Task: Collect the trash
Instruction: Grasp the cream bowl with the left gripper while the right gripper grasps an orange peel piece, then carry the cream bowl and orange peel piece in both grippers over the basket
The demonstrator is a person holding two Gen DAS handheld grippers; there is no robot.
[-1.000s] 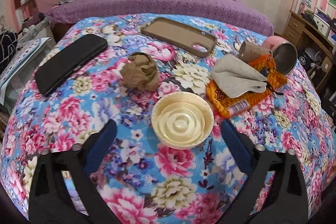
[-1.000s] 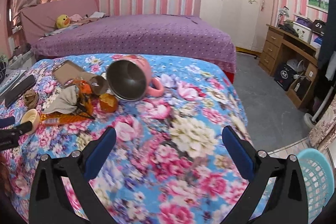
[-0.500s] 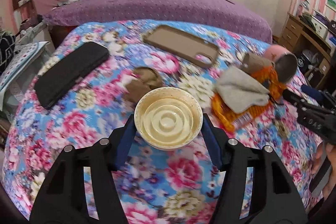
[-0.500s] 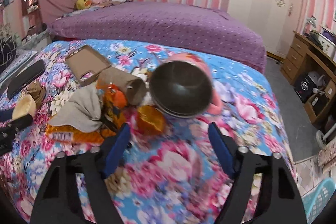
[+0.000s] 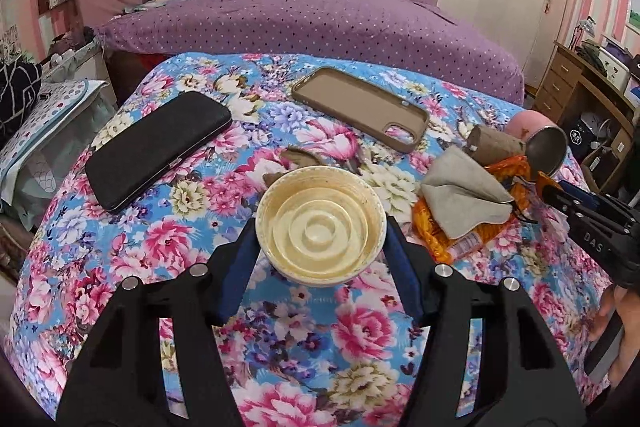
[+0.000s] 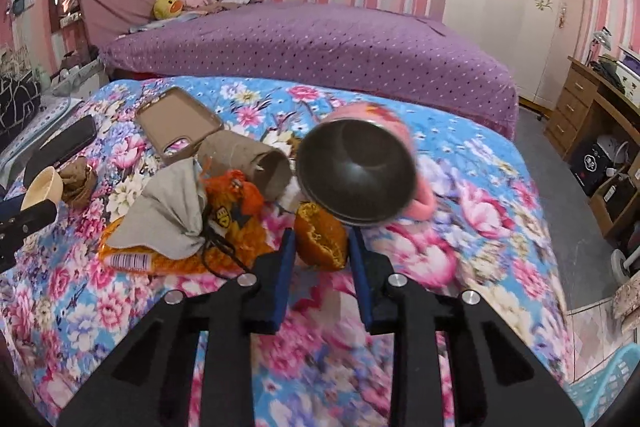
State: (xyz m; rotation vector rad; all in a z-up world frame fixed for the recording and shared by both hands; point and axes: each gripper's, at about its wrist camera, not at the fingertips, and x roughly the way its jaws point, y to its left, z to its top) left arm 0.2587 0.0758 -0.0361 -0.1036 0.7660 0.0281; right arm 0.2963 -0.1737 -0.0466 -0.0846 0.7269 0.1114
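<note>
My left gripper is shut on a cream plastic bowl and holds it just above the flowered bedspread. Behind the bowl a crumpled brown paper is mostly hidden; it shows better in the right wrist view. My right gripper is closing its jaws, and the blue pads touch both sides of an orange peel on the spread. To the left lie an orange wrapper, a grey cloth and a cardboard tube.
A pink mug lies on its side right behind the peel. A tan phone case and a black case lie farther back. A turquoise basket stands on the floor at the lower right. A hand holds the right gripper.
The left jaws closed on the bowl and raised it slightly. The right gripper swung left toward the mug and narrowed its jaws around the orange peel.
</note>
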